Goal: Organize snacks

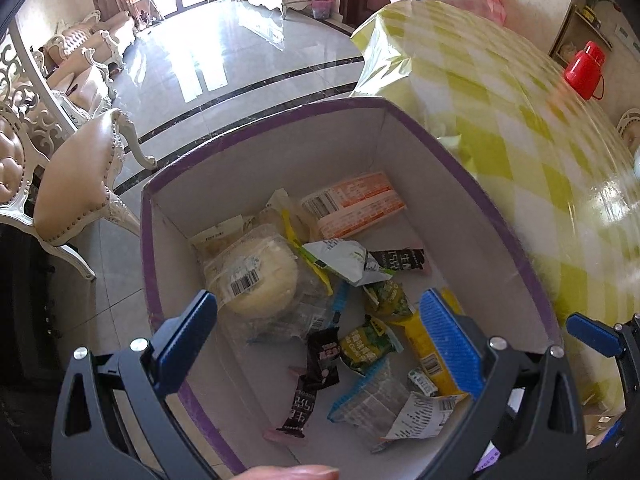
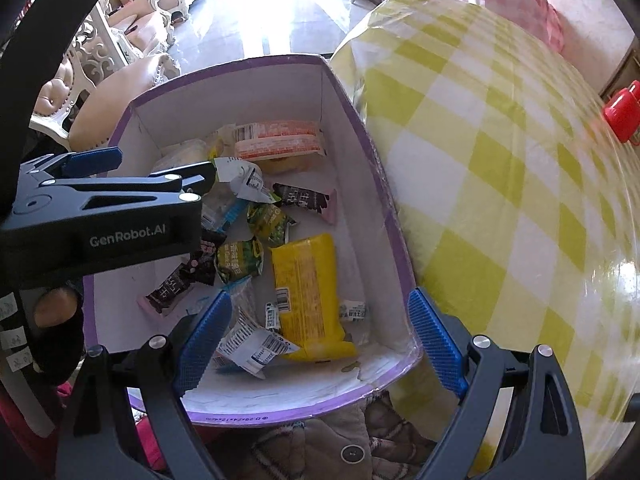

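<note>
A white box with a purple rim (image 1: 260, 132) (image 2: 224, 66) stands beside the table and holds several snacks. Among them are a yellow packet (image 2: 306, 292) (image 1: 416, 340), an orange-and-white packet (image 1: 352, 204) (image 2: 280, 142), a round wrapped bun (image 1: 252, 276), green packets (image 1: 368, 344) (image 2: 240, 258) and dark bars (image 1: 316, 368) (image 2: 304, 198). My left gripper (image 1: 320, 340) hovers open over the box's near end and holds nothing; in the right wrist view it reaches in from the left (image 2: 160, 170). My right gripper (image 2: 320, 344) is open and empty above the near right corner, and only one blue fingertip (image 1: 592, 332) of it shows in the left wrist view.
A round table with a yellow-and-white checked cloth (image 1: 520, 140) (image 2: 500, 160) presses against the box's right side. A red flask (image 1: 584, 66) (image 2: 622, 114) stands at its far edge. Padded chairs (image 1: 76, 184) stand left of the box on a glossy tiled floor (image 1: 240, 60). A person's finger (image 1: 296, 472) shows below.
</note>
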Available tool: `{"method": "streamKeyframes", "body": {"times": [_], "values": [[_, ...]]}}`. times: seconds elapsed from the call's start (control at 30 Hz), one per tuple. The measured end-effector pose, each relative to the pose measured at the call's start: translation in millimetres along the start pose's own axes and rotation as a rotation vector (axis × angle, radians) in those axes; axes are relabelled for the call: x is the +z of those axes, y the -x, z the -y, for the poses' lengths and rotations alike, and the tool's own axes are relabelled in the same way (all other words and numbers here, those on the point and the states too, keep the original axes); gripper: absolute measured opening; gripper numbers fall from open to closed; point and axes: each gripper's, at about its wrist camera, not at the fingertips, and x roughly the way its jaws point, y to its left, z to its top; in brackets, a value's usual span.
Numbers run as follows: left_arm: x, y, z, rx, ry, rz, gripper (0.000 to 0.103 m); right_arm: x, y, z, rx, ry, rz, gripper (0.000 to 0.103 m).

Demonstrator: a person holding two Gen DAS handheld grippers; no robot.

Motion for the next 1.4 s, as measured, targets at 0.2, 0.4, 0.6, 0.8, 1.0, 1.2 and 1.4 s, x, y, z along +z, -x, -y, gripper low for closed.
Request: {"method": "streamKeyframes", "body": {"times": [0.2,0.4,0.6,0.8,1.0,1.2,1.4], "values": [[-0.4,-2.9,-0.1,0.006,-0.003,-0.005,0.102,-0.5,-2.3,-1.6,-0.001,0.003,-0.004,0.087],[-0.9,-4.1,-0.1,0.007,-0.004,-0.009,0.102,-0.8,-4.5,-3.8,-0.002,0.010,-0.009,0.087],[-1.4,-5.9,-0.3,0.006,-0.007,-0.013,0.102,-1.0,-5.4,-4.8,-0.001,0.014,-0.013,0.087],[-1.8,-7.3,0.2,0.004,-0.011,-0.017,0.102,-1.7,-7.1,-5.6,-0.001,0.017,-0.019,0.087],[-2.0,-8.4,0.3,0.003,-0.012,-0.020,0.102,-2.2,-8.7,-6.8,-0.002,0.018,-0.023,0.087],[-2.8,-9.7,0.3,0.001,-0.013,-0.022,0.102,-3.0,-10.7,-7.2,-0.002,0.021,-0.027,0.087],[-3.7,-12.1,1.1,-0.001,-0.016,-0.029,0.102,-2.9,-11.6,-7.5,-0.002,0.021,-0.029,0.087]]}}
